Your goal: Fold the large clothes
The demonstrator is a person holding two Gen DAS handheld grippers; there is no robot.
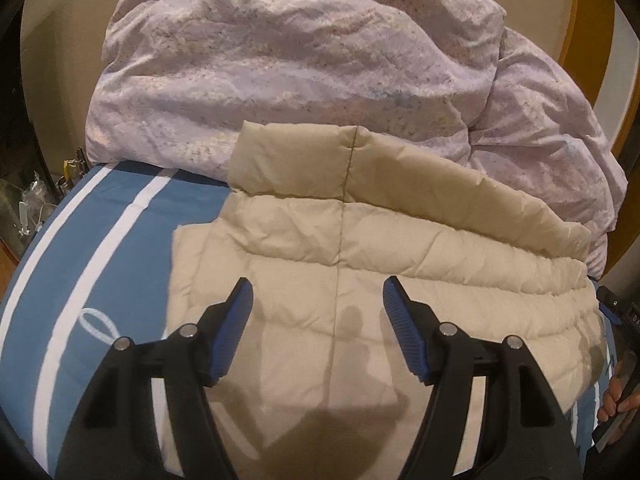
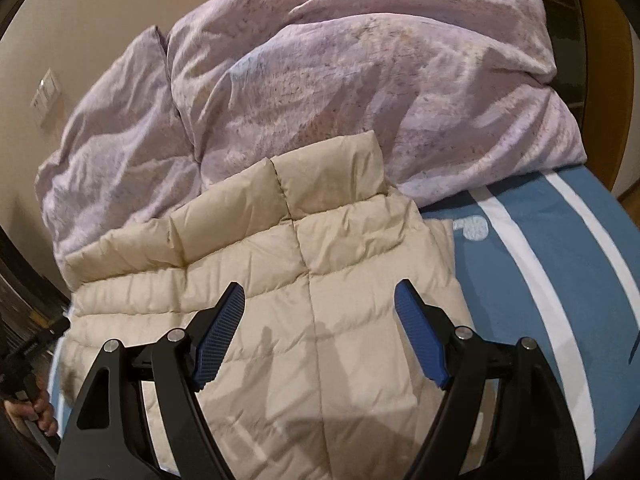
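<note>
A beige quilted puffer jacket [image 1: 340, 264] lies flat on the bed, collar away from me, one sleeve folded across its top edge. It also shows in the right wrist view [image 2: 280, 280]. My left gripper [image 1: 318, 292] hovers open over the jacket's middle seam, holding nothing. My right gripper [image 2: 320, 294] is open above the same jacket, also empty. Both have blue ribbed pads [image 1: 404, 328] spread wide.
A crumpled lilac duvet [image 1: 304, 68] is piled behind the jacket and touches its collar; it also fills the back of the right wrist view [image 2: 360, 92]. The blue bedsheet with white stripes [image 1: 100, 240] lies under everything. A hand holding a gripper shows at the right edge [image 1: 620, 396].
</note>
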